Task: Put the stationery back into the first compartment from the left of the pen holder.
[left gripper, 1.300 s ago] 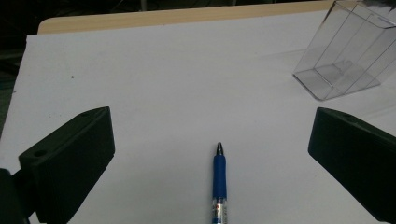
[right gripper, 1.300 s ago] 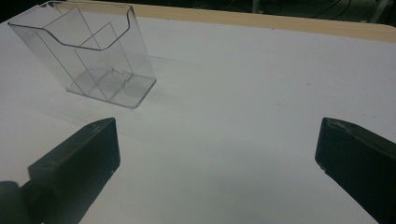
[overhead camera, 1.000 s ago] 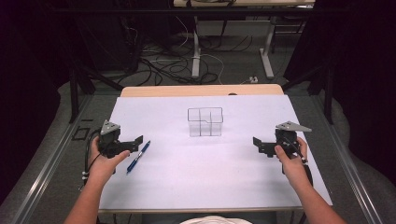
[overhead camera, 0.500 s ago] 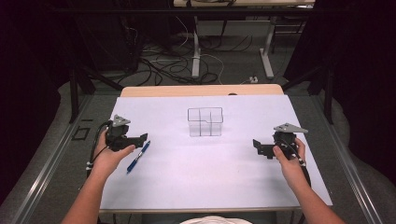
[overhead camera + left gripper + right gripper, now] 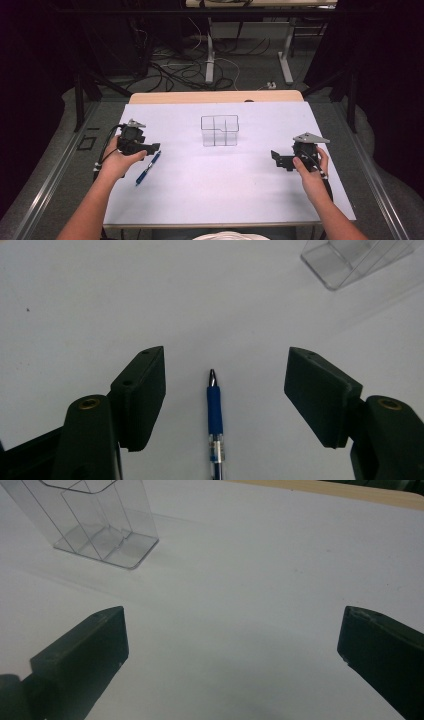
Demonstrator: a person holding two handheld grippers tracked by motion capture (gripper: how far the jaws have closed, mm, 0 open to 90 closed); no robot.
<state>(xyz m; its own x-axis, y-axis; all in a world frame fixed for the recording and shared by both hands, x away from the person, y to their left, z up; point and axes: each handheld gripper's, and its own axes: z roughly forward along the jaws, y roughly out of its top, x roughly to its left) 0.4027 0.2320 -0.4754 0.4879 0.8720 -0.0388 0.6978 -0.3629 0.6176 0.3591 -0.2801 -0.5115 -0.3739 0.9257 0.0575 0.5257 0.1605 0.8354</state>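
Left gripper view, pen [image 5: 215, 422] bottom cut off

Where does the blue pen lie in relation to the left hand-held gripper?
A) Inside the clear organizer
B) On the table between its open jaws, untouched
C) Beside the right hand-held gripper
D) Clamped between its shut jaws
B: in the left gripper view the blue pen lies flat on the white table, centred between the open jaws of the left hand-held gripper, touching neither.

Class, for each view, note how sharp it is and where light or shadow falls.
High view: soft overall, white table bright, surroundings dark. Left gripper view: blue pen fairly sharp, nearest end blurs. Right gripper view: clear organizer casts a faint shadow; near fingers look soft.
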